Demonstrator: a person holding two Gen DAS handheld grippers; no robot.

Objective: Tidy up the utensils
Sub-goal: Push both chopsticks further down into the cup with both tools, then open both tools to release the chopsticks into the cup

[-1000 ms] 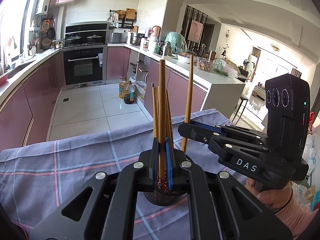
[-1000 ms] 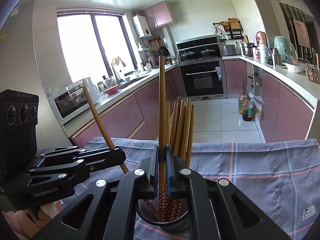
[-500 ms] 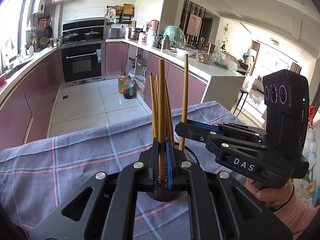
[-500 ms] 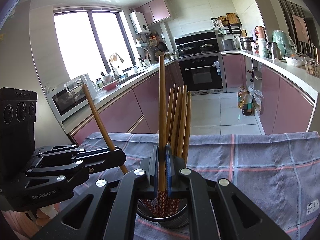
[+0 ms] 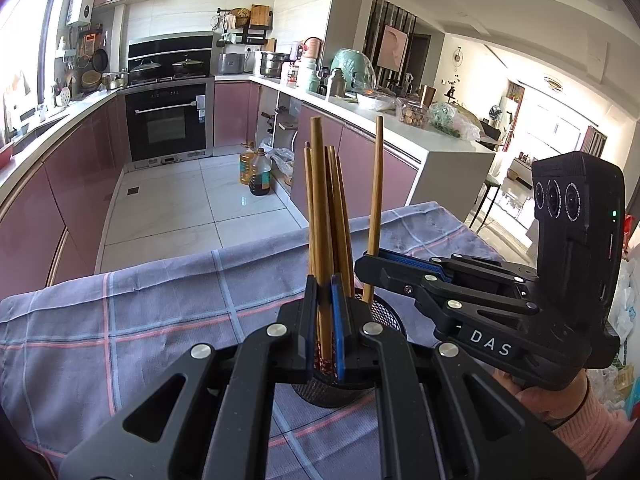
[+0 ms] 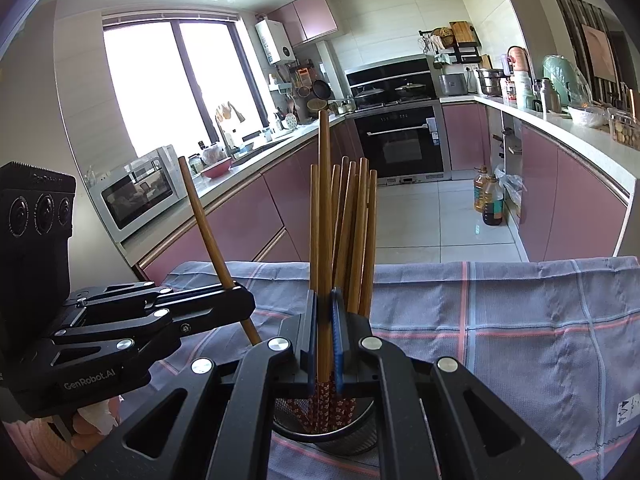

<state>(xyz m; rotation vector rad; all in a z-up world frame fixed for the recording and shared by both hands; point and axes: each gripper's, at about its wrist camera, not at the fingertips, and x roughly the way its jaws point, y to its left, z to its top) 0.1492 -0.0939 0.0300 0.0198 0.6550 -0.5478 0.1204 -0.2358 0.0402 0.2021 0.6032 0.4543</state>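
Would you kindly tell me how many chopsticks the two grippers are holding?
2: one chopstick clamped in the left gripper, a second chopstick in the right gripper, both over the mesh holder. More stand loose inside.

surface: table | cover: blue-grey plaid cloth | on cloth: black mesh holder

Bright daylight, blown-out window, sharp focus, fisheye-bent edges

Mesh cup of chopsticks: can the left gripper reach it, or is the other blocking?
Probably yes: the left gripper, shut on a chopstick, hovers above the mesh cup; the right gripper sits alongside.
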